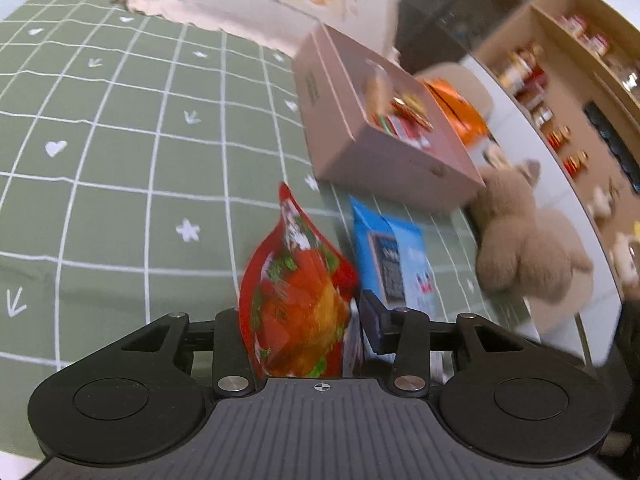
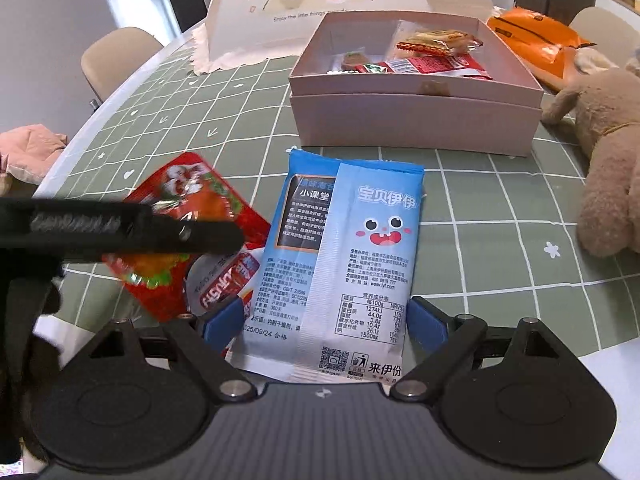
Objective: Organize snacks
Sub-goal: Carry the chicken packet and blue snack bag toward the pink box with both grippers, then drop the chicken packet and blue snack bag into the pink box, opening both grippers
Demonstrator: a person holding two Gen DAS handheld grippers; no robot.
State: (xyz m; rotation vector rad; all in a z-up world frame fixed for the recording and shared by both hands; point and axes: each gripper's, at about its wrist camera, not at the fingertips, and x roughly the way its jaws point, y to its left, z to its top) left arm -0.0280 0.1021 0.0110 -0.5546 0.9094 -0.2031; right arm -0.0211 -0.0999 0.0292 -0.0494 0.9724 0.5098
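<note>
Right wrist view shows the right gripper [image 2: 326,320] spread wide around the blue packet [image 2: 344,248], unpinched, presumably lining up for the pink box [image 2: 416,120], while the left gripper [image 1: 300,320] has the red packet [image 1: 296,296] between half-open jaws.

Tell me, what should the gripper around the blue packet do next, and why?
Probably close. The right gripper stands open with the blue packet lying flat between its fingers, not yet pinched. The pink box just beyond sits open with snacks already inside, so gripping the packet looks like the first step toward lifting it in there.
</note>
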